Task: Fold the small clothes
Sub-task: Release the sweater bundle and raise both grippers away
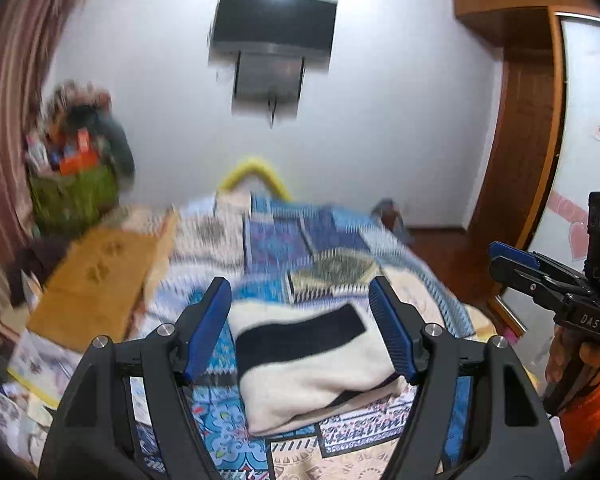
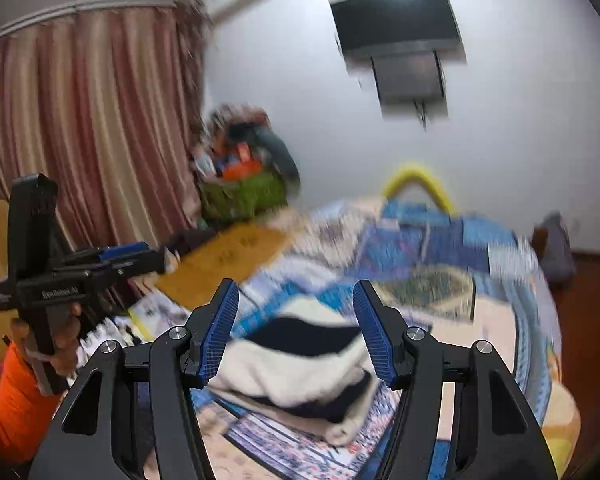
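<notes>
Folded cream-and-black garment (image 1: 312, 364) sits on the patterned bedspread (image 1: 260, 240), ahead of and below both tongs. The left tongs (image 1: 300, 332) and right tongs (image 2: 296, 332) both hang above it, spread wide and holding nothing. I'd worry a hasty dip could snag the top layer and undo the fold. Open bedspread lies beyond; the bed's edge drops off right of the right tongs.
</notes>
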Action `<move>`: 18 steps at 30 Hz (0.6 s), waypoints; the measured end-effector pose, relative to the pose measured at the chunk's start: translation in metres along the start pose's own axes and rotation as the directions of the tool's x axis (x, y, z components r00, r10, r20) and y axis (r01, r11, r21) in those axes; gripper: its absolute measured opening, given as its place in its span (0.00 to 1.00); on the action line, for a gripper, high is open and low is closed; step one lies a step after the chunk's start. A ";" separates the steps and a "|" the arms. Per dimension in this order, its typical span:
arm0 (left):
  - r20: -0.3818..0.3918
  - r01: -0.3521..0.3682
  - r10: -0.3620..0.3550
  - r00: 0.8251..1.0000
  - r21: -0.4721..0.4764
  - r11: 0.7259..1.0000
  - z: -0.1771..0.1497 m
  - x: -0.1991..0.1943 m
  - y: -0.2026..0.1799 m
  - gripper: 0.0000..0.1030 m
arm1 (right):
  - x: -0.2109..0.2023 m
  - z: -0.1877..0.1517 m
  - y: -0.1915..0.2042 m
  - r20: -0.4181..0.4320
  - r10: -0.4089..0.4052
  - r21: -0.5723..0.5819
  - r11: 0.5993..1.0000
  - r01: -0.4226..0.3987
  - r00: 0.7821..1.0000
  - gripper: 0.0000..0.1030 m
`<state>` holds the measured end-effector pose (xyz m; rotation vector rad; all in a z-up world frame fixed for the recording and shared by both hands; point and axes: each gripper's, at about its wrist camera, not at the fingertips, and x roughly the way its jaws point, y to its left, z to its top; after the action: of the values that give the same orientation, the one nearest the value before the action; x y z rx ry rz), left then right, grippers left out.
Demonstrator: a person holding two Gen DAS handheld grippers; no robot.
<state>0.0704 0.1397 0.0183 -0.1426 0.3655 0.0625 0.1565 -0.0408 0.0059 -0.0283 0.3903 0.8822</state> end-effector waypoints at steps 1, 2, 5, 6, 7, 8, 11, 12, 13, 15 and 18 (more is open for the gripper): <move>0.042 -0.007 0.006 0.999 0.016 1.000 0.000 -0.015 -0.008 0.68 | -0.010 0.003 0.009 0.033 0.003 -0.013 1.000 -0.003 0.999 0.55; 0.073 -0.011 0.009 0.997 0.026 1.000 -0.001 -0.028 -0.013 0.68 | -0.018 0.004 0.017 0.058 0.005 -0.025 1.000 -0.004 0.998 0.55; 0.139 -0.026 0.021 0.990 0.028 0.999 -0.005 -0.055 -0.023 0.69 | -0.039 0.004 0.038 0.128 -0.004 -0.056 0.998 0.011 0.992 0.56; 0.161 -0.040 0.037 0.986 0.020 0.999 -0.006 -0.064 -0.028 0.70 | -0.043 0.003 0.043 0.147 -0.004 -0.057 0.998 0.012 0.989 0.56; 0.173 -0.050 0.047 0.984 0.016 0.999 -0.008 -0.070 -0.030 0.74 | -0.048 0.002 0.047 0.162 -0.002 -0.055 0.998 0.011 0.987 0.59; 0.189 -0.061 0.056 0.980 0.019 0.998 -0.011 -0.077 -0.034 0.80 | -0.051 0.000 0.051 0.170 -0.001 -0.049 0.999 0.009 0.985 0.62; 0.215 -0.065 0.057 0.975 0.029 0.997 -0.019 -0.090 -0.043 0.88 | -0.059 -0.007 0.060 0.194 -0.024 -0.041 0.999 0.033 0.981 0.76; 0.215 -0.063 0.054 0.975 0.032 0.998 -0.021 -0.093 -0.045 0.88 | -0.060 -0.009 0.062 0.198 -0.037 -0.039 0.998 0.045 0.979 0.80; 0.214 -0.063 0.054 0.975 0.035 0.997 -0.023 -0.093 -0.047 0.90 | -0.062 -0.011 0.064 0.206 -0.056 -0.032 0.997 0.064 0.977 0.84; 0.211 -0.060 0.052 0.976 0.032 0.998 -0.027 -0.096 -0.049 0.93 | -0.065 -0.013 0.066 0.212 -0.097 -0.016 0.995 0.103 0.972 0.90; 0.203 -0.051 0.048 0.978 0.013 0.999 -0.031 -0.095 -0.048 0.94 | -0.069 -0.016 0.067 0.217 -0.149 0.001 0.988 0.153 0.965 1.00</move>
<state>-0.0244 0.0847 0.0303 -0.1083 0.1657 0.1220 0.0614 -0.0523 0.0237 0.0235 0.1740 0.7290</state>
